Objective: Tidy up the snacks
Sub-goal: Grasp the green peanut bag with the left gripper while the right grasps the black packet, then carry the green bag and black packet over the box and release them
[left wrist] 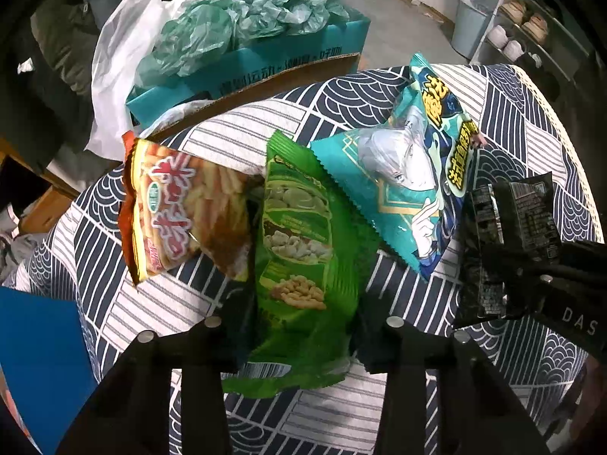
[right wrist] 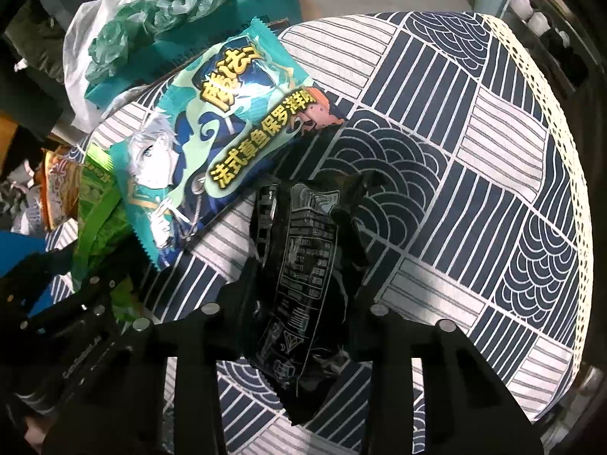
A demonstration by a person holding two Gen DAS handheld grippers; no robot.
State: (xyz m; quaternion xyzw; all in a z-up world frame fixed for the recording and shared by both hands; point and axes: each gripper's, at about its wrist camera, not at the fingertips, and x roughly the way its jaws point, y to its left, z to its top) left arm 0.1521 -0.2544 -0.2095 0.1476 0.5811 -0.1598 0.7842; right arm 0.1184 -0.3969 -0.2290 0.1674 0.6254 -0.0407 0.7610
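Through the left wrist camera I have my left gripper (left wrist: 299, 326) closed down on the green snack bag (left wrist: 299, 265), its fingers pinching the lower part of the pack from both sides. The orange-red snack bag (left wrist: 178, 212) lies just beside it on the left, overlapping its edge, and the teal snack bag (left wrist: 409, 178) overlaps it from the right. At the far right the right gripper (left wrist: 489, 261) comes in over the black snack bag (left wrist: 508, 250). To lift the green one cleanly, I judge I should go straight up and slowly, so the neighbours resting against it slide off rather than get dragged along.

Through the right wrist camera my right gripper (right wrist: 299, 303) is squeezed onto the black snack bag (right wrist: 307, 276), the foil creasing between the fingers. The teal snack bag (right wrist: 212, 140) touches its upper corner, so a gentle pull away from it should free the pack.

Everything sits on a round table (right wrist: 474, 189) under a navy-and-white cloth with wave and stripe patches and a pale lace rim. Behind it stands a teal cardboard box (left wrist: 265, 64) stuffed with green plastic bags (left wrist: 242, 19), a white plastic bag (left wrist: 117, 53) beside it, and a shoe rack (left wrist: 523, 34) against the far wall.
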